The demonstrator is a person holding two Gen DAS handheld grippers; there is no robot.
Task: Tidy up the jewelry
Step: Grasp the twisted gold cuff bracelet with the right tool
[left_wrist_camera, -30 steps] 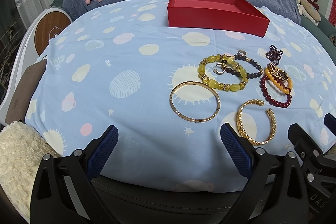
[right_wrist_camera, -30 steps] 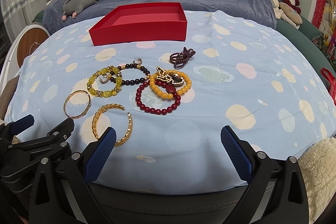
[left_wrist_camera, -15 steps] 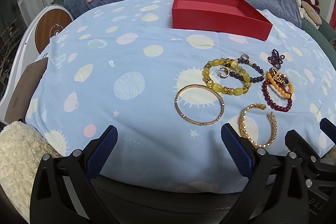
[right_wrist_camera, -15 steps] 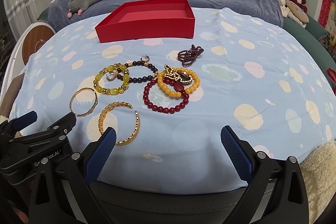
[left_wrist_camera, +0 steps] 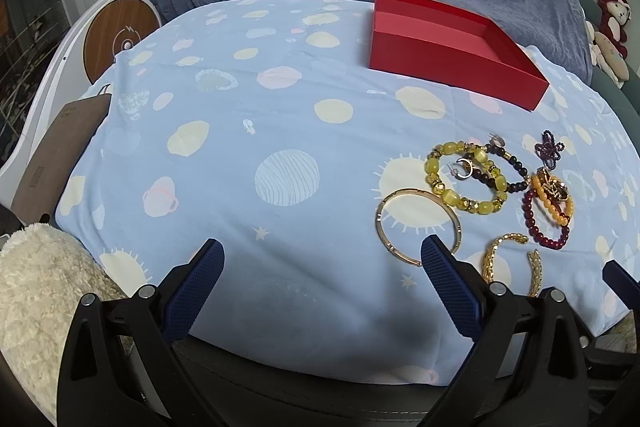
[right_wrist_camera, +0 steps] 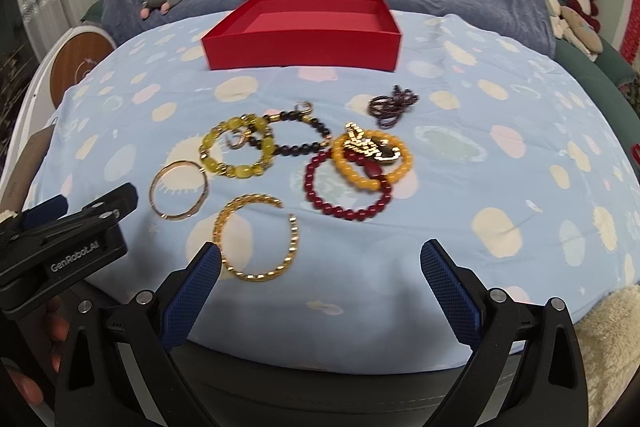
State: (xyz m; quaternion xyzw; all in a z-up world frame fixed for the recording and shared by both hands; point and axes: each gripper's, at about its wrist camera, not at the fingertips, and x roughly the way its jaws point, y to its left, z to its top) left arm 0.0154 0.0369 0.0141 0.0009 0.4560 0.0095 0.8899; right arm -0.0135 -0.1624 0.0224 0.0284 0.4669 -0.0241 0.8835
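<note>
Two handheld grippers hovered over a bed where a heap of jewelry waited to be sorted into a red box, which sat empty at 12 o'clock on the planet-print sheet. The right gripper had its fingers spread wide and grasped nothing, with the open gold cuff just ahead at 11 o'clock; the left gripper was likewise released, the thin gold bangle lying beside its right fingertip at 1 o'clock. The beaded bracelets, yellow, dark red and orange, overlapped at centre. Taking the loose outer pieces first, pinching across one band edge rather than pressing flat into soft bedding, looked the surest way to avoid dragging tangled neighbours along
</note>
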